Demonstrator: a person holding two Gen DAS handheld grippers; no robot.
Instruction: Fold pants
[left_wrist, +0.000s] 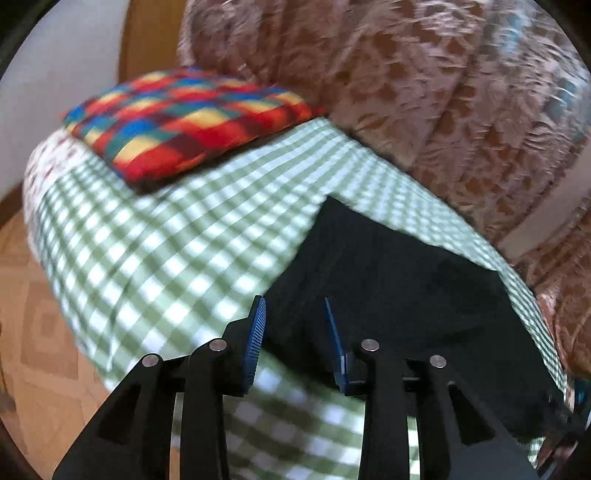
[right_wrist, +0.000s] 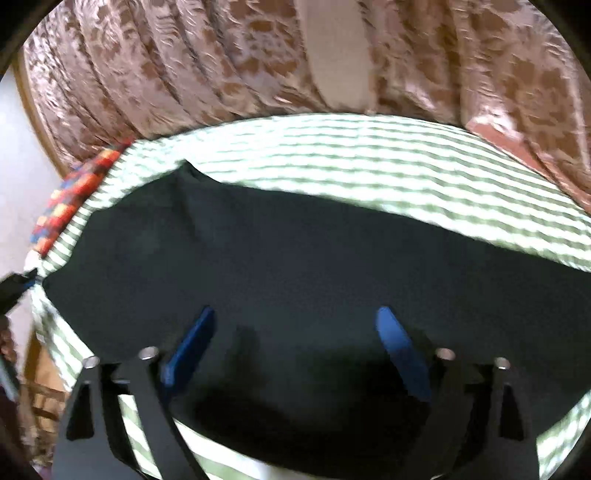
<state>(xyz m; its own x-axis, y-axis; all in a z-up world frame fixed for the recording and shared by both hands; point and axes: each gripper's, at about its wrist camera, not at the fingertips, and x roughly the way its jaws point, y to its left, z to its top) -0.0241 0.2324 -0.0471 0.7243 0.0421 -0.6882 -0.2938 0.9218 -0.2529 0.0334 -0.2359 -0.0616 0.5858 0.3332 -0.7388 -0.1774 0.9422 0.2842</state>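
Observation:
The dark pants (left_wrist: 388, 266) lie flat on a surface covered by a green-and-white checked cloth (left_wrist: 166, 240). In the left wrist view my left gripper (left_wrist: 293, 306) hovers at the pants' left edge, its blue pads a little apart with nothing pinched between them. In the right wrist view the pants (right_wrist: 295, 251) stretch across the whole width. My right gripper (right_wrist: 295, 310) hangs over their near part, jaws wide apart and empty. The near hem of the pants is hidden under the gripper's black arms.
A bright multicoloured checked cushion (left_wrist: 184, 122) rests on the checked cloth at the far left, also seen as the cushion (right_wrist: 70, 199). A brown patterned drape (right_wrist: 184, 55) backs the surface. The patterned floor (left_wrist: 29, 314) drops away at the left.

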